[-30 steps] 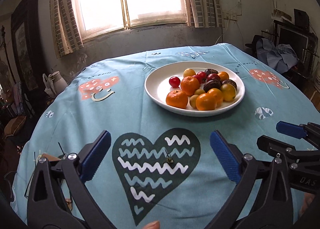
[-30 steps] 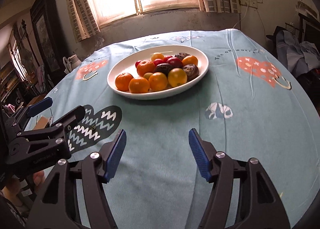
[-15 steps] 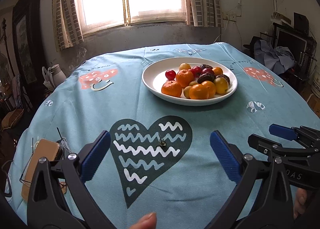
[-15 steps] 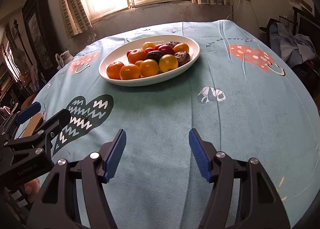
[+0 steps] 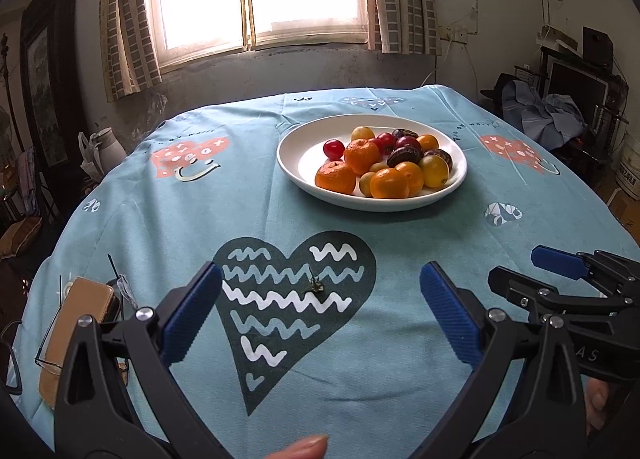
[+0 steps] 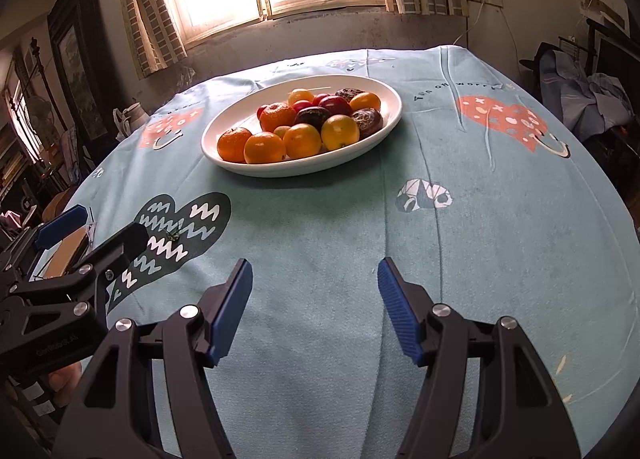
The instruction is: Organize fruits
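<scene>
A white oval plate [image 5: 298, 161] [image 6: 224, 163] sits toward the far side of the round table, piled with oranges [image 5: 335, 177] [image 6: 264, 147], yellow fruit [image 5: 434, 171], red cherry tomatoes [image 5: 333, 148] and dark plums [image 6: 313, 117]. My left gripper [image 5: 320, 313] hovers open over the dark heart print [image 5: 296, 299], well short of the plate, nothing between its blue pads. My right gripper [image 6: 315, 309] is open too, above bare cloth nearer than the plate. Each gripper shows at the edge of the other's view.
A light blue tablecloth [image 6: 460, 239] with heart prints covers the table. A tan case on spectacles [image 5: 74, 329] lies at the near left edge. A small dark stem [image 5: 316, 287] rests on the heart print. A window, curtains and cluttered furniture ring the room.
In both views the plate has shifted: farther off and higher in the left wrist view, lower in the right. The tan case came into the left wrist view. Both jaws kept their width.
</scene>
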A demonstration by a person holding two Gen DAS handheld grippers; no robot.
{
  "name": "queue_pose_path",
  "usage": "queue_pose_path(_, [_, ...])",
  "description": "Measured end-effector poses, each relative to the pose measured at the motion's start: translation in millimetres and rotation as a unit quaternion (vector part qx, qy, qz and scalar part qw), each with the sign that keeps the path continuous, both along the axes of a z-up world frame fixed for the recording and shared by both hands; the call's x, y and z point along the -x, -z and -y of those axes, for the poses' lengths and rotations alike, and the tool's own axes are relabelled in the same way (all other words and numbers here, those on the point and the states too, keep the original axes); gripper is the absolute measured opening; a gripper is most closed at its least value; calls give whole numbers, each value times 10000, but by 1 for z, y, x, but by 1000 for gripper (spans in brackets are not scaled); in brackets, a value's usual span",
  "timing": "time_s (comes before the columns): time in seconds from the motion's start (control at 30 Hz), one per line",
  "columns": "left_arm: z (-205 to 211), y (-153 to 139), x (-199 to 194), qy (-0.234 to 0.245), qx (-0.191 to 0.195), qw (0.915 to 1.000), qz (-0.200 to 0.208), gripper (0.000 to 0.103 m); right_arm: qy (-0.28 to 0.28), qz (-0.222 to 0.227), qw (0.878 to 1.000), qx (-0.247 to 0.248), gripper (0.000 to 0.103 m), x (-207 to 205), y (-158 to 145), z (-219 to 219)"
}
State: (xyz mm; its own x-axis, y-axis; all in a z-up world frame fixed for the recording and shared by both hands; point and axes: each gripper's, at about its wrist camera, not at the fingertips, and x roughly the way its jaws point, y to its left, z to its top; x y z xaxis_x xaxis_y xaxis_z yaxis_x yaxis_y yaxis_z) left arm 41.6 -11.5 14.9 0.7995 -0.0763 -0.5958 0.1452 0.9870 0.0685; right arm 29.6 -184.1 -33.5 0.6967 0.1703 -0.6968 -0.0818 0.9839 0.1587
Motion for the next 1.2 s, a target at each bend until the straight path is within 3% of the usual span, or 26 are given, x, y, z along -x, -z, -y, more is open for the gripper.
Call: queue_pose_path(1.2, [3,3,-1,51,-31,9999,-83,101,-30,-9,10000,53,65,1,1,-4])
